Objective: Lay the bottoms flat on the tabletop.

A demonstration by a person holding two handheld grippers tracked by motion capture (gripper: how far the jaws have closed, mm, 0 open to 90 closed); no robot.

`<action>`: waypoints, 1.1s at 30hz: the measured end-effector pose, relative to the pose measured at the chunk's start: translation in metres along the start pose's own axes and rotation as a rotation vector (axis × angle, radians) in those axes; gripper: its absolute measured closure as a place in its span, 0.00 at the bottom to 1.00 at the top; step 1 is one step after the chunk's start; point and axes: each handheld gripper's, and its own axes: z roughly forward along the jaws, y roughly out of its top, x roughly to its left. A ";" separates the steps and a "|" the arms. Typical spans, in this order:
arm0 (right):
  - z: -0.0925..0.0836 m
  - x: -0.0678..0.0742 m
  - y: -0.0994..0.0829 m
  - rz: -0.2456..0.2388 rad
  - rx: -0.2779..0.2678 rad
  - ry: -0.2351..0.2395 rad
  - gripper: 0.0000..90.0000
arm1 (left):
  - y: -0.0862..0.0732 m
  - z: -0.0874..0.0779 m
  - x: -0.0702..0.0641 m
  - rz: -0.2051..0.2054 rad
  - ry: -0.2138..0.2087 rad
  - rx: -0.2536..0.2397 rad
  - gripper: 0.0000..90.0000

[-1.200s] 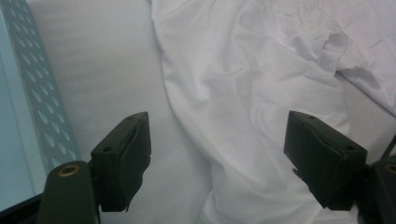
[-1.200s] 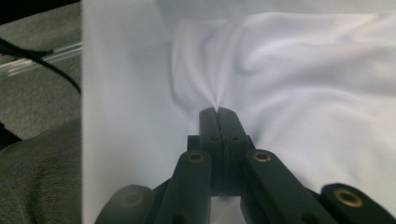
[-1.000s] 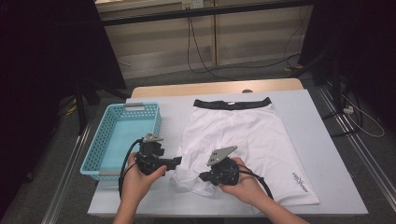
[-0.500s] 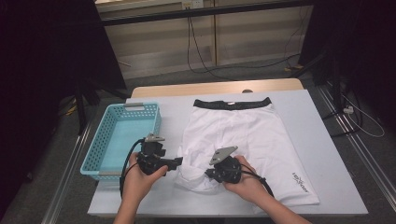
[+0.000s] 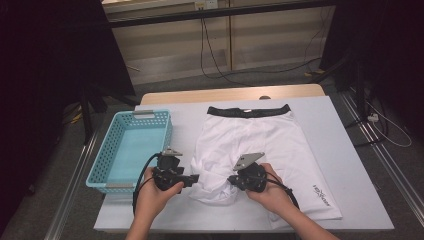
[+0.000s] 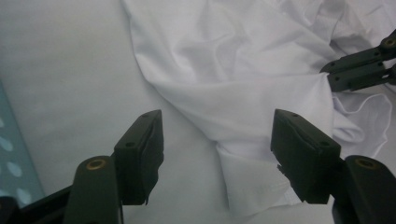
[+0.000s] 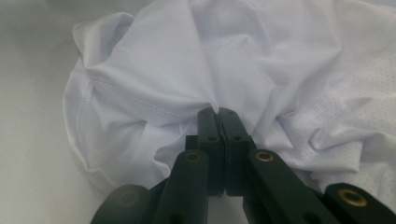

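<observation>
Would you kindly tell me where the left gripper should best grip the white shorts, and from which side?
Probably the stitched leg hem of the shorts, approached from the basket side. It lies flat between the open left gripper, while the right gripper pinches bunched fabric beside it.

Small dark logo print you can spot on the white shorts (image 5: pixel 260 150) near their right hem in the high view, too small for you to read, no other text, number or sign legible to you anywhere
</observation>
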 end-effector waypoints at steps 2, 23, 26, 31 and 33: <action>-0.002 -0.001 -0.001 0.003 -0.004 0.000 1.00 | -0.002 0.003 -0.002 0.004 -0.010 0.018 0.42; 0.000 0.008 0.006 -0.003 -0.072 0.060 0.99 | -0.004 -0.005 -0.005 -0.042 -0.150 0.111 0.99; 0.002 0.013 0.010 -0.001 -0.095 0.097 0.99 | -0.004 -0.017 0.000 -0.065 -0.159 0.084 0.99; 0.013 0.028 0.021 -0.025 -0.105 0.167 0.99 | -0.008 -0.025 0.007 -0.098 -0.117 0.063 0.94; 0.018 0.034 0.022 -0.043 -0.076 0.161 0.98 | -0.010 -0.024 0.007 -0.098 -0.116 0.070 0.86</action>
